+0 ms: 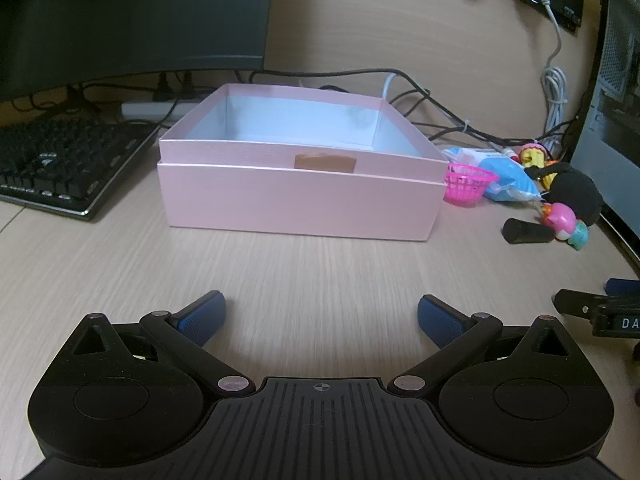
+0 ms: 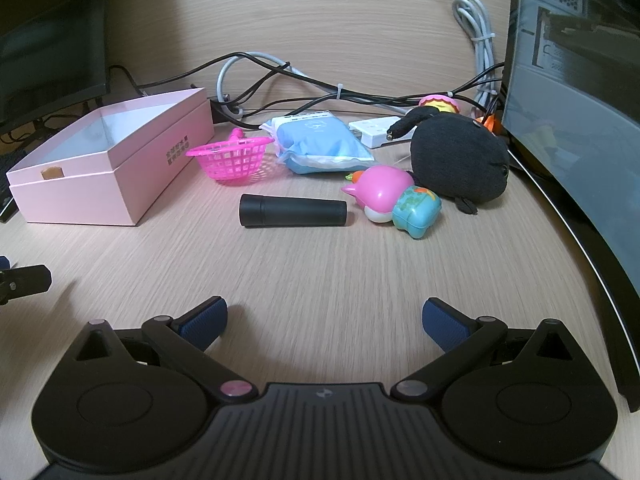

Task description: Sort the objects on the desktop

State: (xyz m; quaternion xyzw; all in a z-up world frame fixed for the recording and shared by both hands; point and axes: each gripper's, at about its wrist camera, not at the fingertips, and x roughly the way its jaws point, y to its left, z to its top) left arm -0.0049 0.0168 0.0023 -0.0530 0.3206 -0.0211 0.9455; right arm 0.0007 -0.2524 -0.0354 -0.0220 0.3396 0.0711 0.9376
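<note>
An open pink box point(image 1: 300, 204) sat on the wooden desk point(image 1: 320, 272), its pale interior holding nothing visible, with its lid seemingly nested beneath it. Just to the right of the box, a cluster of small items lay scattered: a pink plastic basket point(image 2: 234, 159) tipped on its side beside the box, a blue-and-white soft packet point(image 2: 320, 146) behind it, a black cylinder point(image 2: 293, 210) lying flat in front, a pink-and-teal toy figure point(image 2: 394, 200) on its side touching a black plush toy point(image 2: 460, 160), and a yellow-and-pink toy point(image 2: 440, 105) at the back. A white adapter point(image 2: 372, 128) and a tangle of cables point(image 2: 320, 88) ran along the rear wall. A keyboard point(image 1: 68, 164) and monitor point(image 1: 132, 16) stood left of the box, and a computer case point(image 2: 576, 80) stood at far right. The left gripper point(image 1: 321, 316) hovered over bare desk in front of the box, its blue pads spread wide and holding nothing; the right gripper point(image 2: 325, 320) did likewise, short of the black cylinder.
</note>
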